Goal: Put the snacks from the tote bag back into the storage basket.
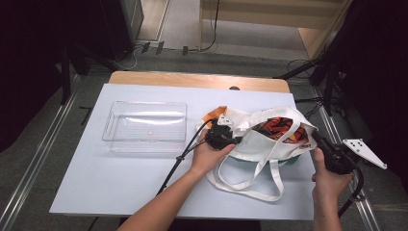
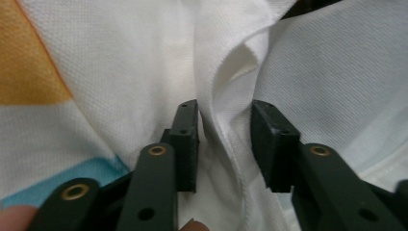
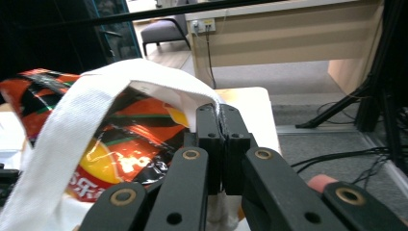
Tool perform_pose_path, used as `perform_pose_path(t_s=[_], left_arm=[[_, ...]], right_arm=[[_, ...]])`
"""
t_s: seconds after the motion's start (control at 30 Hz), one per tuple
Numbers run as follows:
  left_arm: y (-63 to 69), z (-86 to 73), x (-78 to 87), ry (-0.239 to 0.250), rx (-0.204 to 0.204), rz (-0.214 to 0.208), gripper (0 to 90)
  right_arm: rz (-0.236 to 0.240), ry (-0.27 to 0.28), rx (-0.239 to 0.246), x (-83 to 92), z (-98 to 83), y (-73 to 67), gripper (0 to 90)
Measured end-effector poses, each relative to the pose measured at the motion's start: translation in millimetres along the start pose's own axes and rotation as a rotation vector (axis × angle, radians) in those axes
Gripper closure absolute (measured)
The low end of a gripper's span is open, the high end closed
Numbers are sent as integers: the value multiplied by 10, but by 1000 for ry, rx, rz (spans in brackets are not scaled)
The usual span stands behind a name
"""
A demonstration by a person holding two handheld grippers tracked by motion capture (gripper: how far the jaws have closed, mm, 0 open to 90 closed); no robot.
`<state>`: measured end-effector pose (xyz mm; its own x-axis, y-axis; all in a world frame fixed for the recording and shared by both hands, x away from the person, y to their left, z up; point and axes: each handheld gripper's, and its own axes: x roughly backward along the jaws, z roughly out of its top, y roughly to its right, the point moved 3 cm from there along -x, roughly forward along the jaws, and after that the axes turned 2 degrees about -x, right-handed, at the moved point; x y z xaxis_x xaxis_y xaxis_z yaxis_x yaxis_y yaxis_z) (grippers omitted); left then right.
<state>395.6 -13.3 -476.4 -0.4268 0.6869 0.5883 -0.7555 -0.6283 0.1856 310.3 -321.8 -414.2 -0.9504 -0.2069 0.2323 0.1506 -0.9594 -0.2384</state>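
A white tote bag point(image 1: 257, 144) lies on its side at the table's right, mouth facing right, with a red, orange and black snack packet point(image 1: 281, 129) inside. My left gripper point(image 1: 232, 139) is at the bag's left part. In the left gripper view it point(image 2: 225, 108) stands open, with a fold of the white cloth point(image 2: 312, 72) rising between the jaws, close to the left pad point(image 2: 187, 144). My right gripper point(image 1: 316, 137) is at the bag's right rim. Seen from the right gripper view, it point(image 3: 221, 109) is shut on the rim, beside the packet point(image 3: 134, 144) and a strap point(image 3: 62, 139).
A clear plastic tray point(image 1: 111, 126) sits to the left of the bag on the white table point(image 1: 120, 178). The bag's looped handles point(image 1: 269, 192) trail toward the near edge. Beyond the table are floor rails, cables and dark stands.
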Motion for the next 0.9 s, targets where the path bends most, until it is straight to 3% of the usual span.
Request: perform_pose_path(t_s=[0.2, 0.33, 0.5, 0.73, 0.77, 0.9], left_arm=[[212, 48, 327, 135, -38, -24, 417], [406, 79, 552, 224, -99, -50, 422], [600, 52, 603, 227, -124, -104, 419], [853, 39, 464, 231, -127, -212, 365], [885, 35, 444, 230, -143, -228, 361], [968, -1, 319, 195, -173, -220, 398]], right_arm=[[26, 18, -18, 17, 13, -10, 900], [30, 29, -3, 20, 37, -72, 900], [36, 36, 9, 22, 57, -141, 900], [44, 43, 23, 40, 66, -209, 900], [44, 46, 28, 41, 67, -210, 900], [48, 48, 24, 51, 65, -219, 900]])
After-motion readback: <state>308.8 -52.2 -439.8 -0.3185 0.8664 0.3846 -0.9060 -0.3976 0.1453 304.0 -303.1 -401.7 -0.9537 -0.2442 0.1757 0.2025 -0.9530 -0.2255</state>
